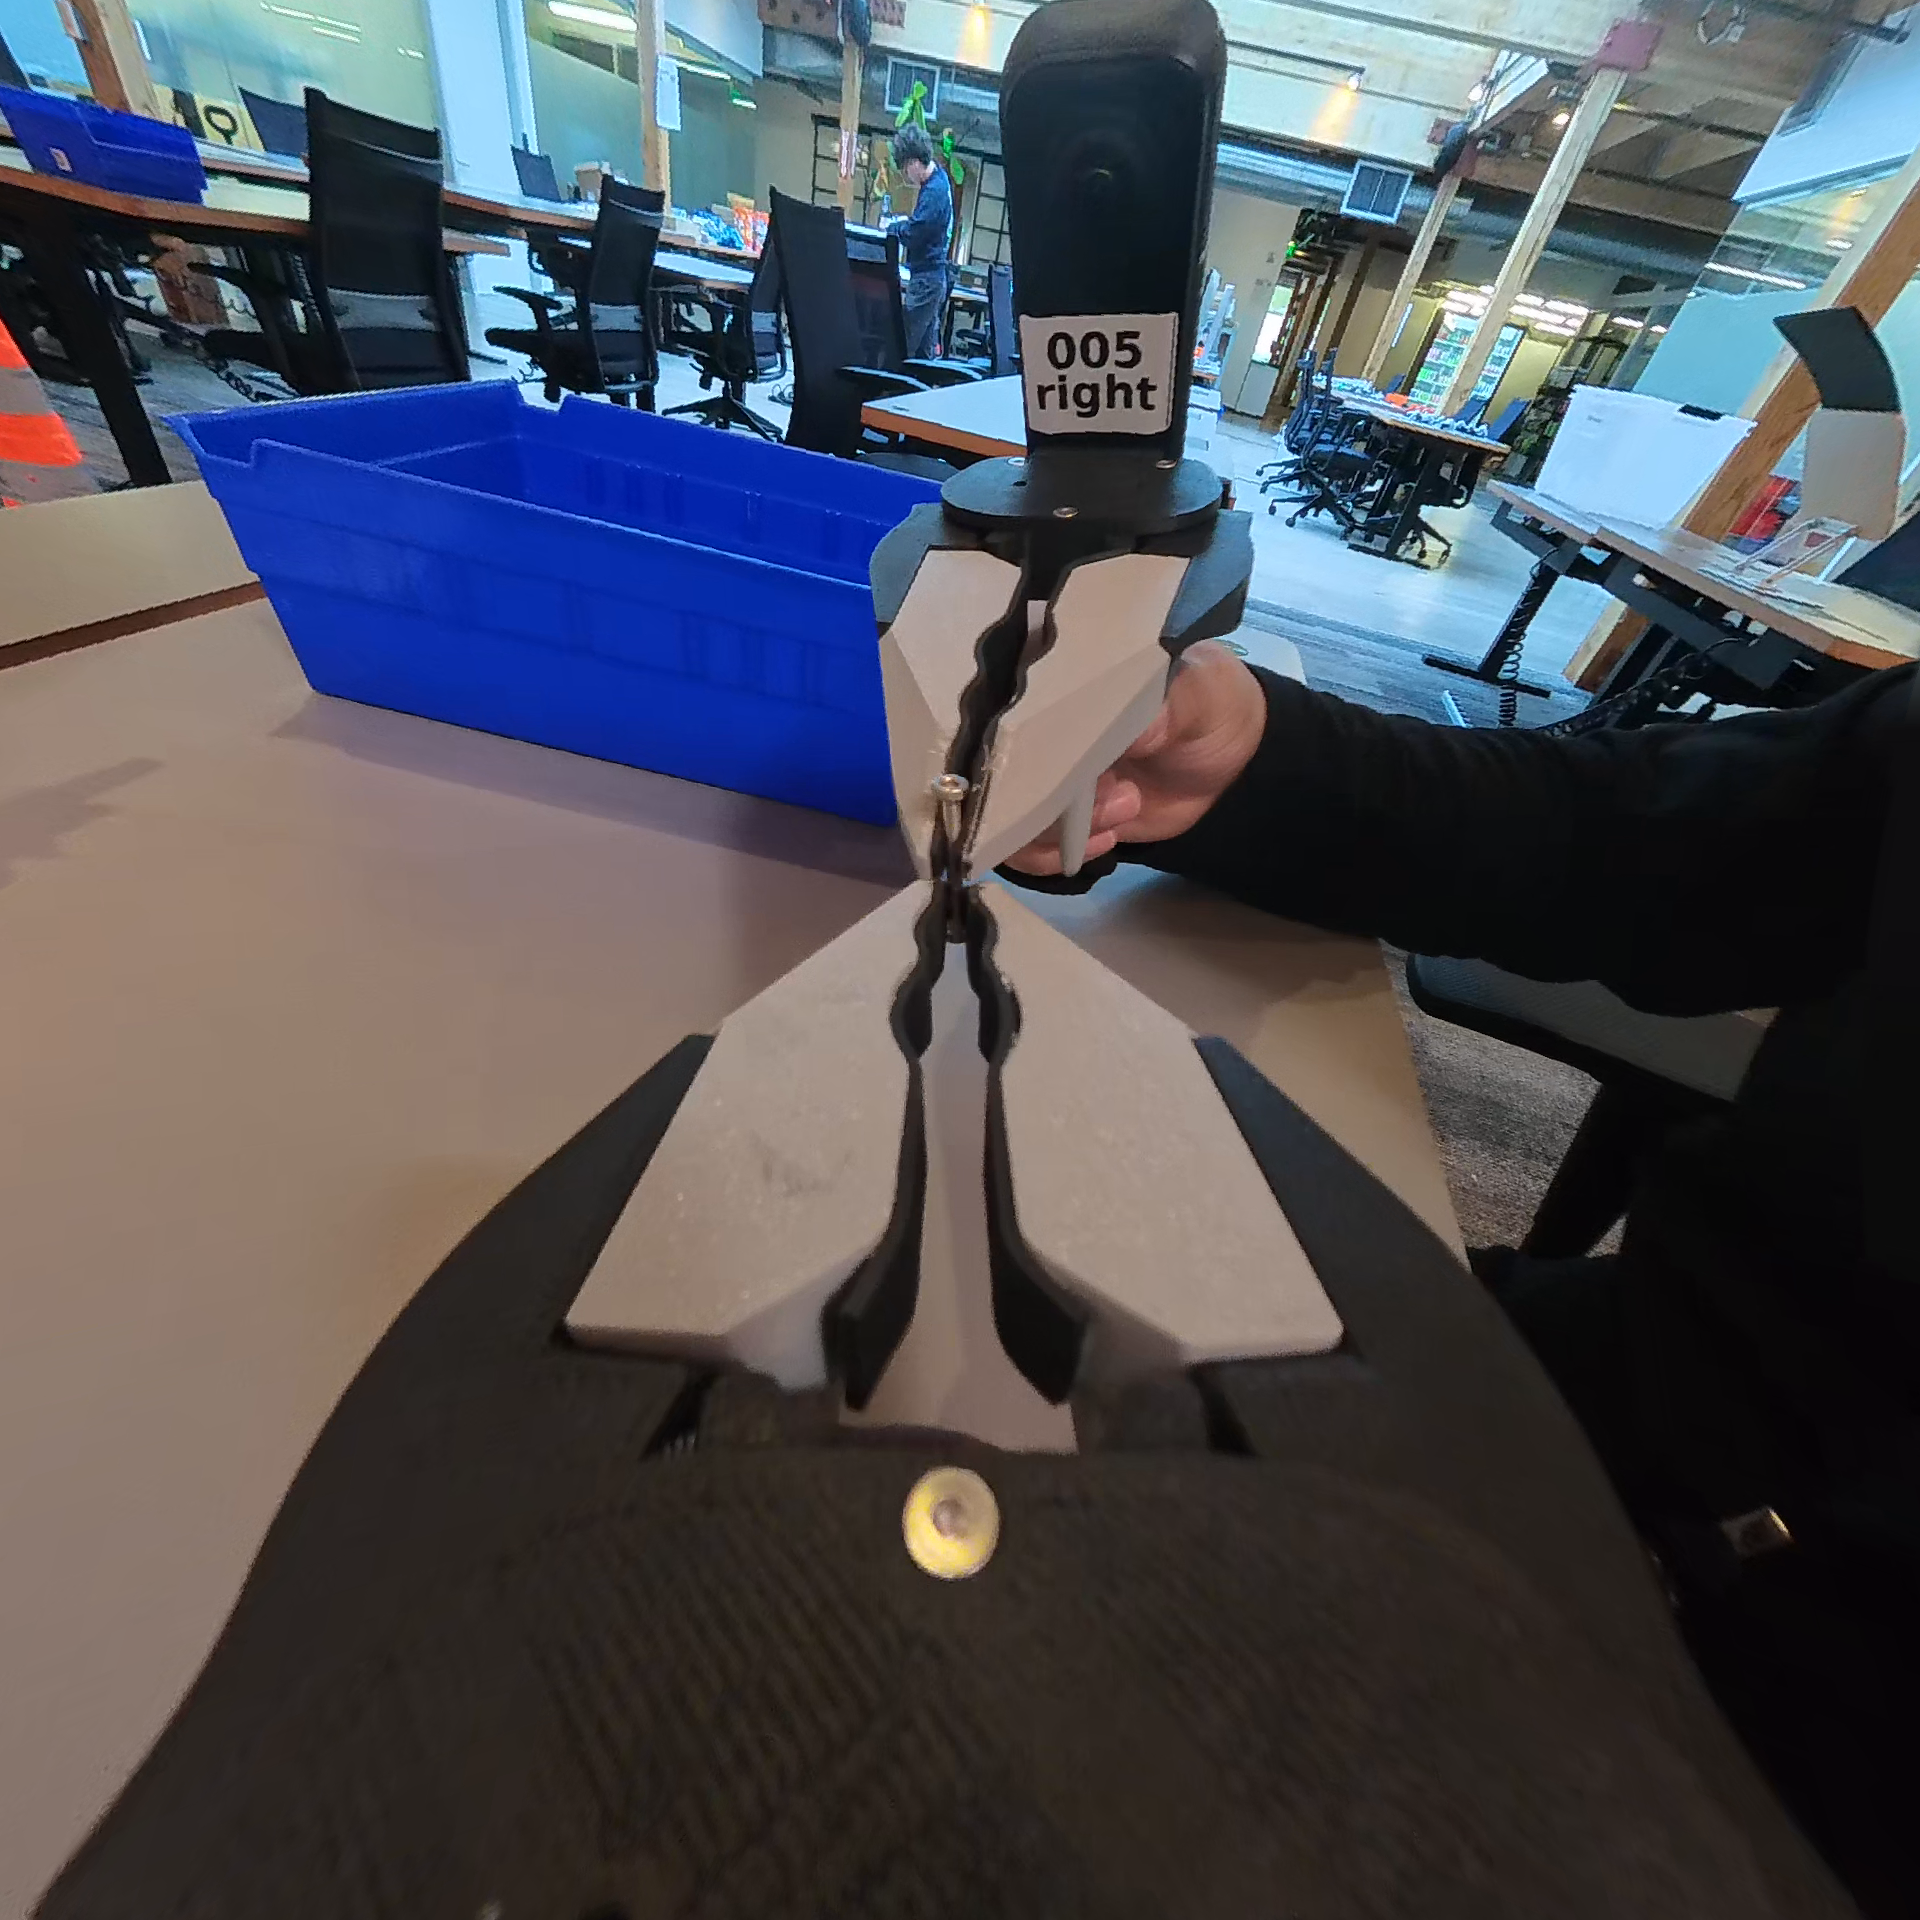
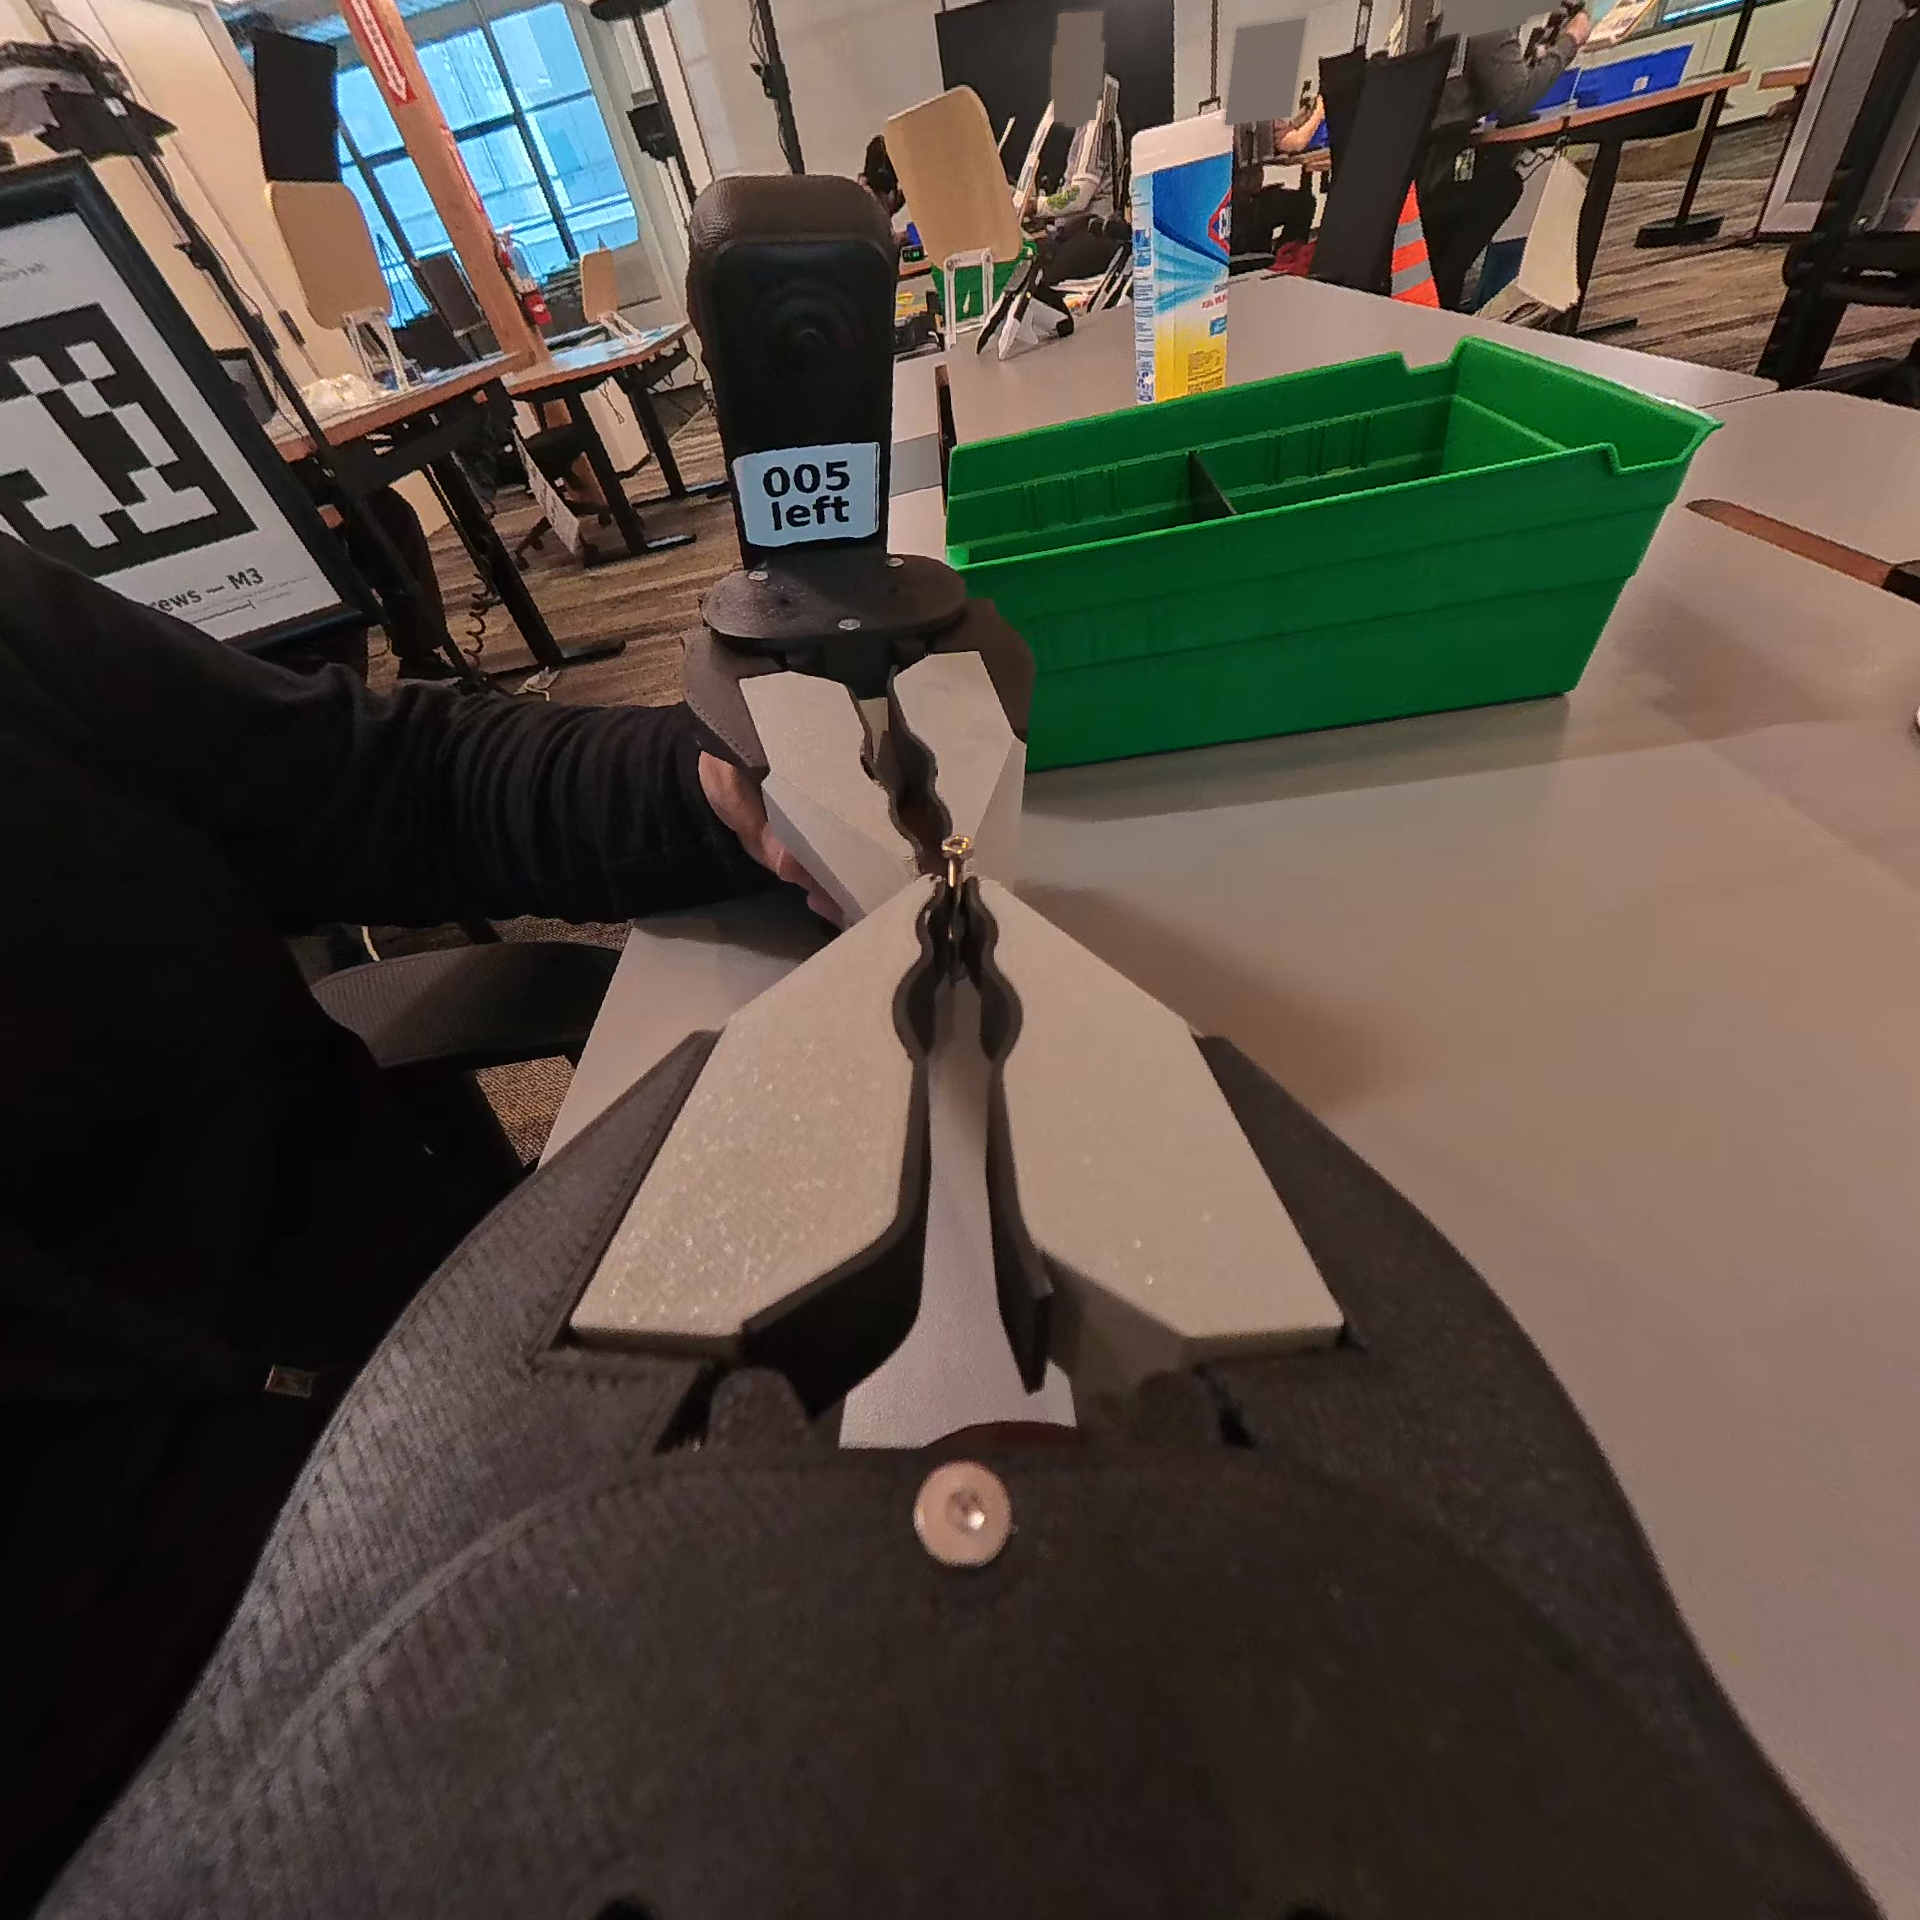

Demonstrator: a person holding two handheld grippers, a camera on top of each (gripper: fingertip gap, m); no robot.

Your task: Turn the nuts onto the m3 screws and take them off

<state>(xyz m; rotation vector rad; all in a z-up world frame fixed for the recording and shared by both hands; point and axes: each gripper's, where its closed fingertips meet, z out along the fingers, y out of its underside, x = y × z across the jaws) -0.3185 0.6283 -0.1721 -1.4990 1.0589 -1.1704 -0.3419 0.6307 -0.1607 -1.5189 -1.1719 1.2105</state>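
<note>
- Left wrist view, L to R: orange cone at the far left edge, on the floor past the table.
- Blue bin sits on the table, back left, well apart from the grippers. Can't see anything in it from this angle.
- Left gripper, centre: fingers drawn nearly together, tips pinching a small part (prob. the nut, too small to confirm).
- Right gripper faces it tip to tip, held by a hand in a black sleeve. Fingers pressed in on a screw; round silver head shows just above its tips, shaft runs down toward the left gripper.
- Right wrist view, L to R: framed sign with a black/white code pattern stands off the table, far left.
- Other hand holds the left gripper, fingers close, tips meeting the right one's.
- Right gripper, centre: fingers nearly closed on the screw.
- Small nut (brassy look) sits at the far end of the screw, right where the two sets of tips meet, above the table.
- Green bin on the table, back right, divider inside; contents not visible.
- Wipes canister stands behind the bin.
</note>
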